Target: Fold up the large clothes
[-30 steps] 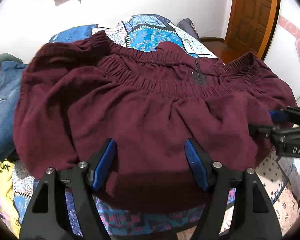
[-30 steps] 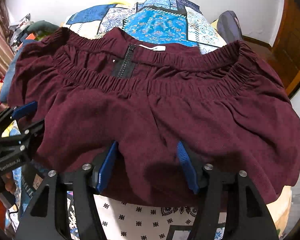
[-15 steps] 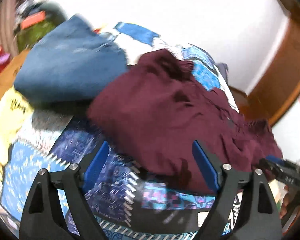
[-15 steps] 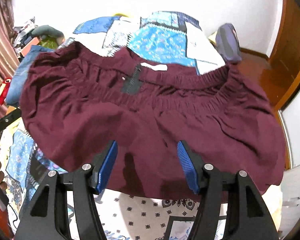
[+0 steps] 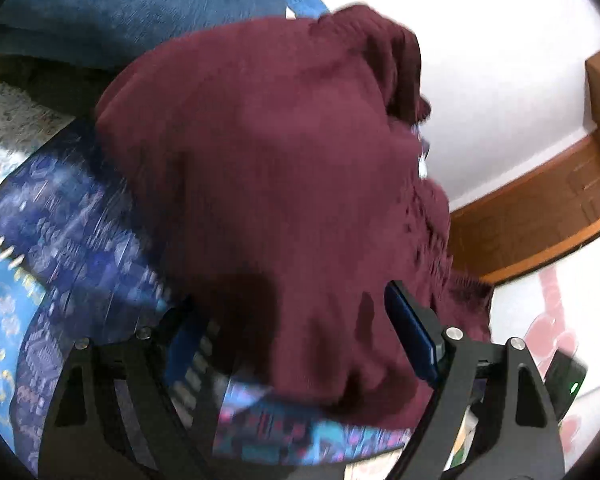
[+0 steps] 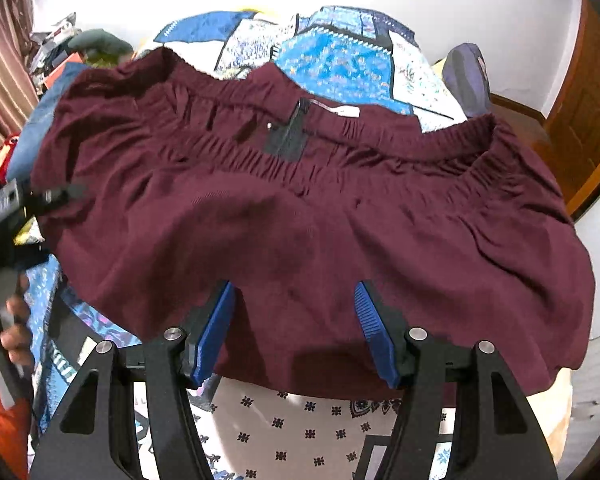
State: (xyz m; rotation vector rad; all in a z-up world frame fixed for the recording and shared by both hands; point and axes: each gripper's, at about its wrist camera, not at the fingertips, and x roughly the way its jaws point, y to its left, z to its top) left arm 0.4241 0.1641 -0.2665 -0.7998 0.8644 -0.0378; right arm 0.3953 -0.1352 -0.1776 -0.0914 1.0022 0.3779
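Observation:
A maroon garment (image 6: pixel 300 216) with an elastic waistband and a black zipper lies spread on the patterned bed cover (image 6: pixel 308 432). In the left wrist view the garment (image 5: pixel 268 168) is blurred and seen from its left side. My left gripper (image 5: pixel 296 336) is open, its blue pads at either side of the garment's near left edge; it also shows at the left of the right wrist view (image 6: pixel 40 200). My right gripper (image 6: pixel 296 332) is open, its pads over the near hem of the garment, holding nothing.
A folded blue denim item (image 5: pixel 132 4) lies beyond the garment's left side. The patchwork bed cover (image 6: pixel 340 52) stretches to the white wall. A dark cushion (image 6: pixel 468 76) sits at the far right. A wooden door (image 6: pixel 580 120) stands to the right.
My left gripper has swung from the garment's near hem round to its left side and now faces across it. My right gripper has pulled back slightly, still open.

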